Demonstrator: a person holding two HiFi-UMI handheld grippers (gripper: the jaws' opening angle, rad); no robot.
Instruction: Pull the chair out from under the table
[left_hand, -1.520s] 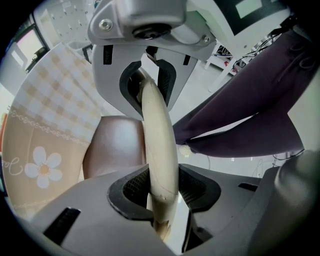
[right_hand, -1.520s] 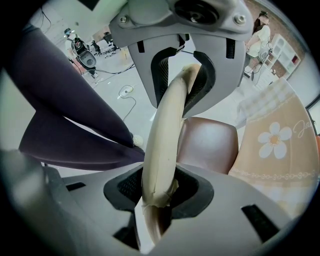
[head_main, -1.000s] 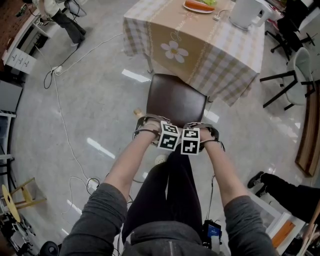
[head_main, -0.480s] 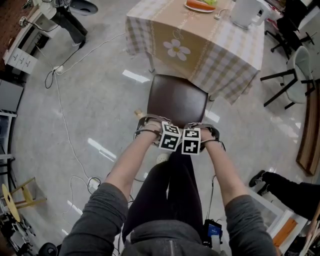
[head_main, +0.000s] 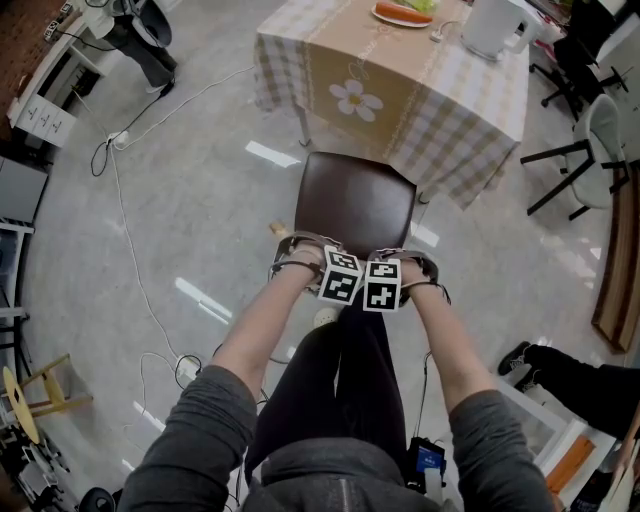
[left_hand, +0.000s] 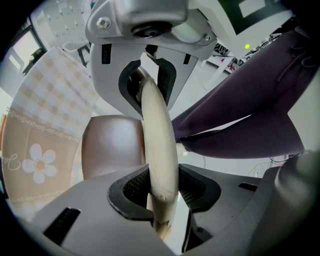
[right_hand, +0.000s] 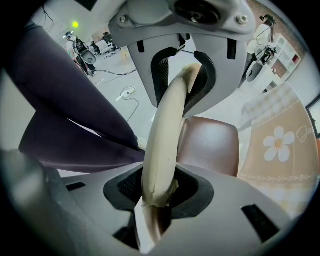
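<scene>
The chair has a dark brown seat (head_main: 355, 203) and a cream backrest rail. It stands in front of the checked-cloth table (head_main: 450, 120), with the seat's far edge at the hanging cloth. My left gripper (head_main: 300, 252) and right gripper (head_main: 408, 263) point down side by side at the chair's near edge. In the left gripper view my left gripper (left_hand: 159, 137) is shut on the rail (left_hand: 160, 150), the seat (left_hand: 112, 145) beyond. In the right gripper view my right gripper (right_hand: 170, 130) is shut on the same rail (right_hand: 165, 145), beside the seat (right_hand: 210, 145).
A white kettle (head_main: 492, 25) and a plate of food (head_main: 398, 12) sit on the table. Cables (head_main: 125, 240) trail over the floor at the left. Office chairs (head_main: 590, 140) stand at the right, a wooden stool (head_main: 30, 395) at the lower left, someone's shoe (head_main: 515, 358) at the lower right.
Both grippers keep their hold on the rail and the chair has not visibly moved. The person at the top left has walked further out of view.
</scene>
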